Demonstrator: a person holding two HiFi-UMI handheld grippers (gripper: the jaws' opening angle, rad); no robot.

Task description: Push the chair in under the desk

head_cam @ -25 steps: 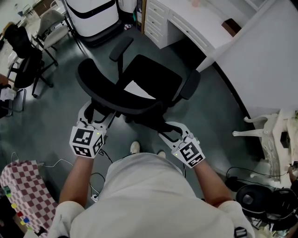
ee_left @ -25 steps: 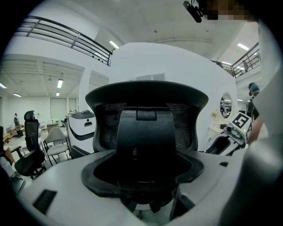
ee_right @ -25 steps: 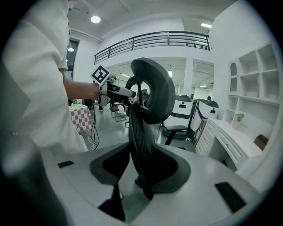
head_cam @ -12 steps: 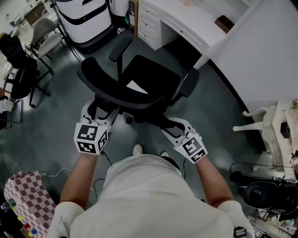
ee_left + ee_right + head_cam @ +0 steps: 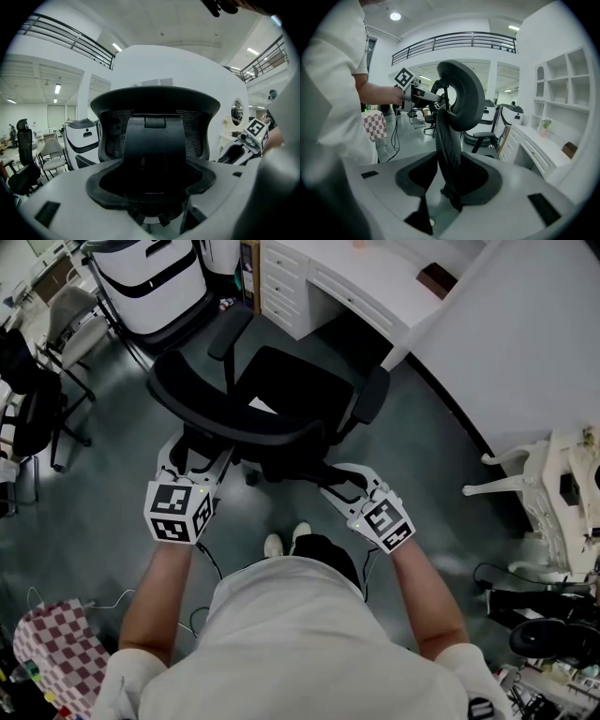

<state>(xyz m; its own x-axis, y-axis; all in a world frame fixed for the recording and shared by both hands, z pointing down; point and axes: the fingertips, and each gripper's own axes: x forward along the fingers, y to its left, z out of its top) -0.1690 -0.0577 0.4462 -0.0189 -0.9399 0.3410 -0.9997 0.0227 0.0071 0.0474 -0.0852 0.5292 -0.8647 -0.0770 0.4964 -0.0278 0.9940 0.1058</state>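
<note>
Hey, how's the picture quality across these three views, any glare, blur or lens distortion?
Head view: evenly lit and sharp, with a soft sheen on the floor. Left gripper view: fisheye curves the railing, and the chair reads nearly black. Right gripper view: same fisheye, dark corners, a ceiling lamp glaring, the person's sleeve soft.

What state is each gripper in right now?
Left gripper: open, chair backrest between its jaws.
Right gripper: open, chair backrest edge-on between its jaws.
</note>
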